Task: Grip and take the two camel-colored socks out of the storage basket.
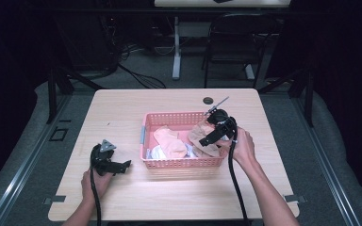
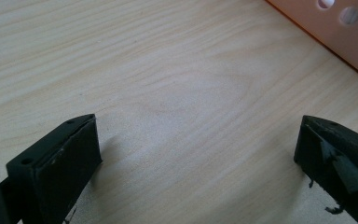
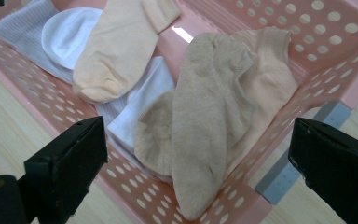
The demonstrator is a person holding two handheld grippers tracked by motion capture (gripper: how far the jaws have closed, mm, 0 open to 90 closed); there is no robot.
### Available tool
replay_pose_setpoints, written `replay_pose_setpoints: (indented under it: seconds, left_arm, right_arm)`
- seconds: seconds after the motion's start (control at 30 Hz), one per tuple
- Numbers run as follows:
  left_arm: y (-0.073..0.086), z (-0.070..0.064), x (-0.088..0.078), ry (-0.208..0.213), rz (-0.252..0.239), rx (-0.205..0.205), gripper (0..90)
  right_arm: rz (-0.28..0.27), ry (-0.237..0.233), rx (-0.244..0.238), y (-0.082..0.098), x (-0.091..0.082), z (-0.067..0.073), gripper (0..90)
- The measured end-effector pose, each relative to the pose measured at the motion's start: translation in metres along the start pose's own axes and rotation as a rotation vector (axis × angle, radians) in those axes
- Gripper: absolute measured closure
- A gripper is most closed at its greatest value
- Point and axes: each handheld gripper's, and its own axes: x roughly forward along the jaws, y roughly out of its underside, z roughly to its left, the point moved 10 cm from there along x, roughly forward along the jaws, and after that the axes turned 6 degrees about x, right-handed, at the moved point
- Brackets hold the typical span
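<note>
A pink perforated basket [image 1: 184,162] stands in the middle of the wooden table [image 1: 118,113] and holds several socks. In the right gripper view a tan sock [image 3: 205,116] drapes over the basket's wall [image 3: 307,32], with a peach sock [image 3: 116,51] and white socks [image 3: 70,32] beside it. My right gripper [image 3: 198,128] hovers open just above the tan sock, at the basket's right end [image 1: 210,136]; nothing is between its jaws. My left gripper [image 1: 122,166] rests low on the table to the left of the basket. It is open over bare wood [image 2: 198,126], with the basket's corner [image 2: 349,32] just ahead.
A round cable hole [image 1: 208,100] sits in the table behind the basket. A grey clip [image 3: 284,179] is on the basket's outer wall. Beyond the table stand a black chair [image 1: 235,42] and a white desk leg [image 1: 176,52], with cables on the floor.
</note>
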Motion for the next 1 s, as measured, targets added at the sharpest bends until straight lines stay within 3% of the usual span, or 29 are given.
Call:
replay_pose_setpoints:
  seconds: [0.13,0.2,0.27,0.47,0.6,0.67,0.83,0.9,1.0]
  left_arm:
    - [0.000,0.000,0.000,0.000,0.000,0.000,0.0]
    - [0.000,0.000,0.000,0.000,-0.002,-0.002,0.0]
    - [0.000,0.000,0.000,0.000,0.000,-0.003,0.0]
    - [0.000,0.000,0.000,0.000,0.000,-0.001,0.0]
    - [0.000,0.000,0.000,0.000,0.000,0.000,0.0]
    - [0.000,0.000,0.000,0.000,0.000,0.000,0.0]
    - [0.000,0.000,0.000,0.000,0.000,0.000,0.0]
    - [0.000,0.000,0.000,0.000,0.000,-0.001,0.0]
    - [0.000,0.000,0.000,0.000,0.000,0.000,0.0]
  right_arm:
    - [-0.006,-0.029,0.011,-0.002,0.010,0.002,8.5]
    - [0.002,-0.027,0.002,-0.002,0.014,0.002,14.8]
    - [0.042,-0.038,-0.003,0.000,0.023,0.004,20.4]
    - [0.157,-0.008,0.012,0.007,0.043,0.000,31.5]
    - [0.204,0.027,0.010,0.010,0.050,-0.005,38.1]
    - [0.192,0.030,0.037,0.010,0.054,-0.005,40.6]
    - [0.211,0.049,0.040,0.013,0.055,-0.010,46.4]
    - [0.196,0.055,0.070,0.017,0.063,-0.011,50.2]
    - [0.217,0.046,0.073,0.023,0.066,-0.014,63.6]
